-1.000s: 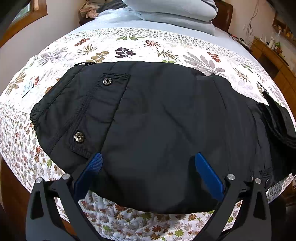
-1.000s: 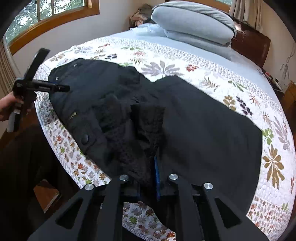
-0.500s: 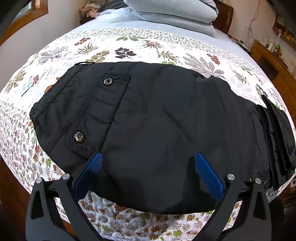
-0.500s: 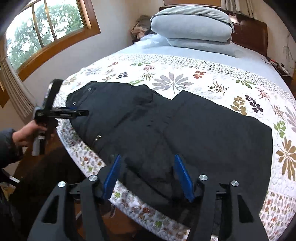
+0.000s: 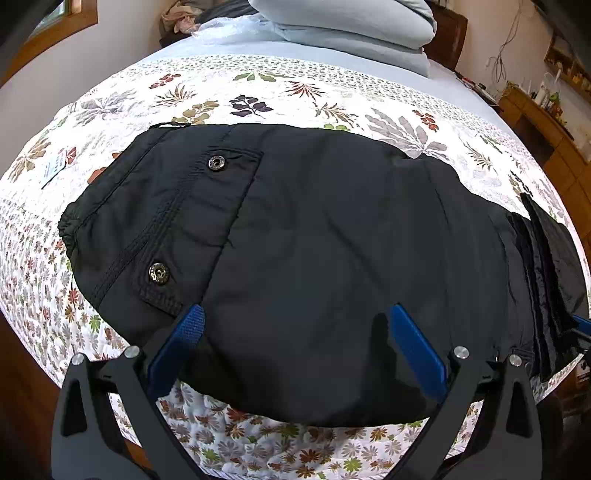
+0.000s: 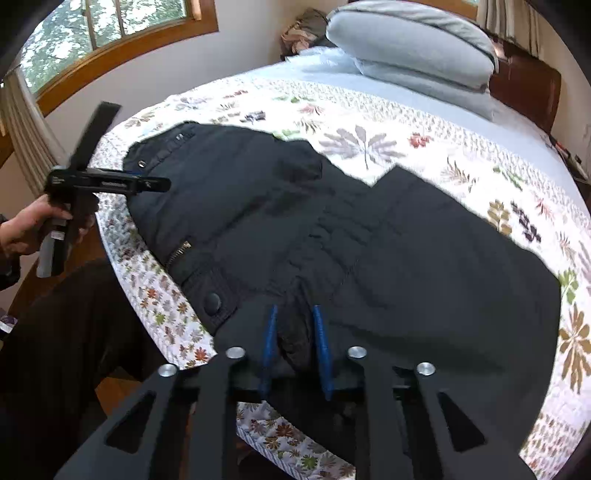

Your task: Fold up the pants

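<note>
Black pants [image 5: 314, 240] lie spread on the floral quilt, waistband with two metal snaps [image 5: 159, 274] to the left. My left gripper [image 5: 295, 325] is open, its blue pads just above the pants' near edge, holding nothing. In the right wrist view the pants [image 6: 369, 240] lie across the bed with the legs to the right. My right gripper [image 6: 295, 325] has its jaws close together around a bunch of black fabric at the crotch near the bed edge. The left gripper [image 6: 107, 182] also shows there, held in a hand over the waistband.
The floral quilt [image 5: 295, 92] covers the bed, with grey pillows [image 6: 413, 48] stacked at the headboard. A window [image 6: 110, 29] is on the left wall. A wooden dresser [image 5: 546, 122] stands at the right. The bed edge [image 6: 159, 306] runs just below both grippers.
My right gripper, shut on fabric a second ago, opened and rose, then came back down and narrowed around a bunch of pants fabric. The left gripper stayed still and open.
</note>
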The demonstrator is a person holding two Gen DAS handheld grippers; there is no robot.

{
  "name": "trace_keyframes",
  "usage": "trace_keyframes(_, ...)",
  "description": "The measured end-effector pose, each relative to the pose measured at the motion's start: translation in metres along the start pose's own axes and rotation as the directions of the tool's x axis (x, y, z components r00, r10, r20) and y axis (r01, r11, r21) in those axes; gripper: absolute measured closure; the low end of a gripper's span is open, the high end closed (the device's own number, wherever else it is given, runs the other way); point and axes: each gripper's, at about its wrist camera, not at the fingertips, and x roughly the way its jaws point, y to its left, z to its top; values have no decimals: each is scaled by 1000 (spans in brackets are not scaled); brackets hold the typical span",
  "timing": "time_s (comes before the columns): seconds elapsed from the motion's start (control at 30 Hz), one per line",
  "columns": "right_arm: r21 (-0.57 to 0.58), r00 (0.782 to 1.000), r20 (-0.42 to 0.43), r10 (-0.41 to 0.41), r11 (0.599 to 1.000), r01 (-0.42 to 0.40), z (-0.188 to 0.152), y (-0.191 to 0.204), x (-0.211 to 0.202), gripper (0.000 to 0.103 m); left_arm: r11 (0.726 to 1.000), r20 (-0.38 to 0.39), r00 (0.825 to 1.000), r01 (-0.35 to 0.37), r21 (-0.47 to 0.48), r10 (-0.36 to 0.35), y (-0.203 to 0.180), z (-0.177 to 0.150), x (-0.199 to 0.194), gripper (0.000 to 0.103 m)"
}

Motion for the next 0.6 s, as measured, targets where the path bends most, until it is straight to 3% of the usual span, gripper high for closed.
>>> trace_keyframes(0.1,17,998,26,57,998,-58,3,0,-14,87,1000,1,1000,1,-2,-1,1,0,0,3)
trace_keyframes(0.27,33,996,-60,61,998,-59,-6,-1,18,86,1000,4,1000,-12,6,12,-2,-1,0,3)
trace_keyframes(0.37,66,994,-55,92,994,-88,-6,-4,18,77,1000,2,1000,12,-13,-12,2,1,-6,3)
trace_keyframes(0.4,74,994,-47,101,993,-97,-6,-3,13,67,999,2,1000,25,-25,-25,5,3,-10,3)
trace_keyframes(0.47,68,994,-3,107,992,-106,-4,-1,-3,54,998,28,999,23,-63,-21,21,5,-30,3)
trace_keyframes(0.53,61,994,39,100,993,-103,-1,0,-21,52,991,68,997,32,-127,-24,43,4,-51,3)
trace_keyframes(0.6,87,993,68,98,991,-104,0,-6,-31,49,960,112,993,74,-270,-45,82,-3,-71,3)
